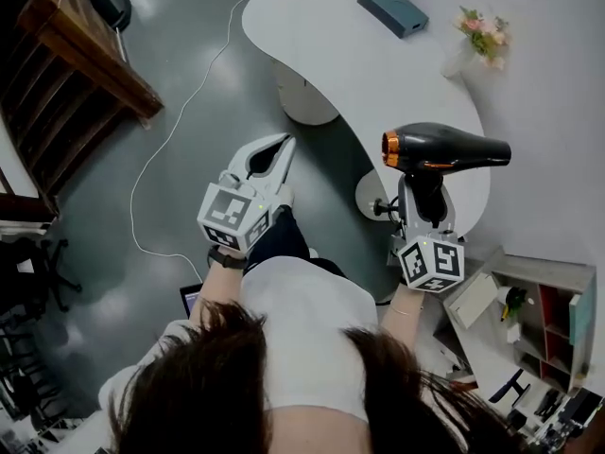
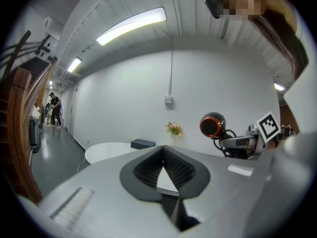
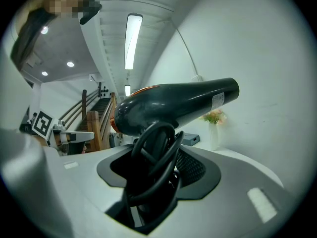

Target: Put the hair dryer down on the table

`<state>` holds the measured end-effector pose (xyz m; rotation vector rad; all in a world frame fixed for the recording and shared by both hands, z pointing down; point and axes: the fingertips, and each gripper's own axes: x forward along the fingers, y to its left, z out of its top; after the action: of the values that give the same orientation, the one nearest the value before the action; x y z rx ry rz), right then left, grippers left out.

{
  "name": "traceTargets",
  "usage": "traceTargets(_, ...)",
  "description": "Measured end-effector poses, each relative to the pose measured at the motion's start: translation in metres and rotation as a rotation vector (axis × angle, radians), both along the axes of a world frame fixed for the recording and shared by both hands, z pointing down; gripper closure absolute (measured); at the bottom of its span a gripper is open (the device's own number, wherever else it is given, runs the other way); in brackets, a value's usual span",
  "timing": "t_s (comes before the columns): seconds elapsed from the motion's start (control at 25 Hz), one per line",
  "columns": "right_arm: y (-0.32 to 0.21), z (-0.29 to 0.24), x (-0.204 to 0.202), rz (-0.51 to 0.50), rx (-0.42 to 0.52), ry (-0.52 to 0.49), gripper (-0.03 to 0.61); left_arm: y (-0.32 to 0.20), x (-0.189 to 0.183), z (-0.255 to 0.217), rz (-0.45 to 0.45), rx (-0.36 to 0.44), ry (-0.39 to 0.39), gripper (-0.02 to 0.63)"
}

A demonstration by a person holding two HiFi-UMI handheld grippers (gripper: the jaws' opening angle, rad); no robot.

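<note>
The white tabletop carries a dark box and a flower vase at its far end; a white cable trails across the floor beside it. The right claw, roughly level, grasps the hair dryer by its cord-wrapped handle above the tabletop's near edge; the left claw hangs clenched and empty over the floor. The handle is mostly hidden between the jaws.

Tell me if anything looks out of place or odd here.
Nothing is spilled or broken. Two small things: the hair dryer has its cord bunched in loops between the jaws of the right gripper, and a thin white cable trails loose across the floor beside the table. The box and flowers on it look in order.
</note>
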<state>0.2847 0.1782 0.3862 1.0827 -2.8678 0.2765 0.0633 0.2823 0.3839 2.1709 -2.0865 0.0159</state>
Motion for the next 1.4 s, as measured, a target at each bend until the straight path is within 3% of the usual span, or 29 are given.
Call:
traceTargets(0.56, -0.093, -0.007, -0.111, 0.086, -0.004, 0.025, 0.353, -0.107, -0.118, -0.005, 0.075, 0.018, 0.022, 0.555)
traceTargets(0.96, -0.135, -0.002, -0.166, 0.157, -0.019, 0.017, 0.353, -0.151, -0.187, 0.004, 0.123, 0.010, 0.034, 0.555)
traceTargets(1.4, -0.142, 0.026, -0.182, 0.250, -0.105, 0.020, 0.353, -0.172, -0.206, 0.033, 0.208, -0.049, 0.064, 0.555)
